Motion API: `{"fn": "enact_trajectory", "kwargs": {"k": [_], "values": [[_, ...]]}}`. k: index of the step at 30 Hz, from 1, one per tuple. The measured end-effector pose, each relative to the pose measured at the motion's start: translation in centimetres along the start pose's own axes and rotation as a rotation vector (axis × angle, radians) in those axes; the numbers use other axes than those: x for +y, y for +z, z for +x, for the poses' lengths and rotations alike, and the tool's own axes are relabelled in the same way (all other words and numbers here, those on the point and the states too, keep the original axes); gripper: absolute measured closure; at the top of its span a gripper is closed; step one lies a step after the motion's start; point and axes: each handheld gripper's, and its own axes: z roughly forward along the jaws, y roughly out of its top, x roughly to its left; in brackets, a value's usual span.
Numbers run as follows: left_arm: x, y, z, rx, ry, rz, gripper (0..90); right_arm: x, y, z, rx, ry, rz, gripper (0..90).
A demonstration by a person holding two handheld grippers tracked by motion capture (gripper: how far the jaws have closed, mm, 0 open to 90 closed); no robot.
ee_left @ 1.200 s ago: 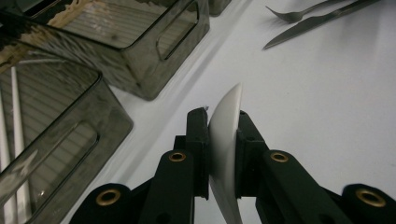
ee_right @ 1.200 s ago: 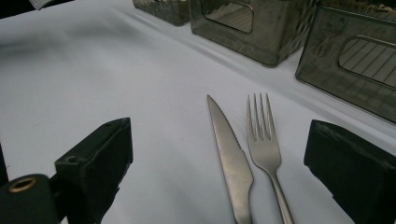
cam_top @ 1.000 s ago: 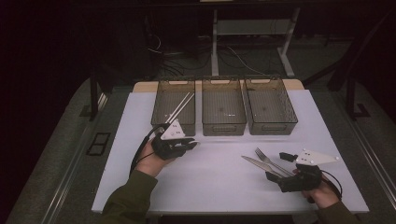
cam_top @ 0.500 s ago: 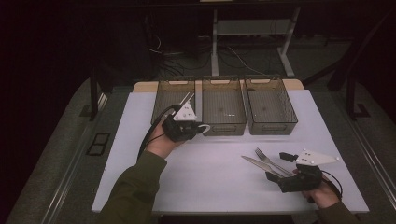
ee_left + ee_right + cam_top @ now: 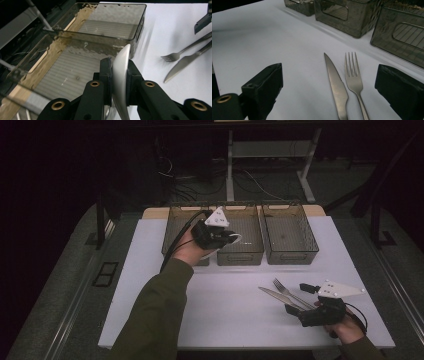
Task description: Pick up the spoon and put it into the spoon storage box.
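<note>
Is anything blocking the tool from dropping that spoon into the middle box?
Nothing visible does. The left tool grips the spoon right above the open middle box, whose floor looks bare.

Pale silvery spoon [image 5: 121, 72], probably metal, clamped edge-on between the black jaws of the left gripper [image 5: 224, 238], bowl tip rising above them, raised over the middle smoky plastic bin [image 5: 62, 72] of the row

Dim room on my high feed; only the white table [image 5: 150, 270] catches light. Gripper feeds sharp, soft shadows beside the bins [image 5: 352, 17], near jaws blurred.
</note>
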Motion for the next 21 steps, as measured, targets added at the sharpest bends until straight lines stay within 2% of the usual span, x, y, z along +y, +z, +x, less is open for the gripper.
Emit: {"fn": "enact_trajectory", "kwargs": {"k": [7,8,10,13,18,21], "values": [[1.1,2.3,1.1,-0.018,-0.002,-0.013,78.8,0.0,0.0,0.0,0.004,-0.001,-0.002,8.0],[1.0,2.7,1.3,-0.024,-0.017,-0.026,78.8,0.0,-0.1,0.0,0.004,0.002,-0.002,8.0],[0.9,3.6,1.6,-0.031,-0.018,-0.021,78.8,0.0,-0.1,0.0,0.003,0.006,-0.004,8.0],[0.7,4.8,2.0,-0.032,-0.002,0.004,78.7,0.0,0.0,0.0,0.003,0.004,-0.003,8.0],[0.3,6.5,2.6,-0.039,-0.032,-0.004,78.7,0.0,-0.1,0.1,0.007,0.007,-0.005,8.0],[0.1,7.4,3.0,-0.039,-0.034,0.003,78.7,0.0,-0.1,0.1,0.008,0.006,-0.008,8.0]]}}
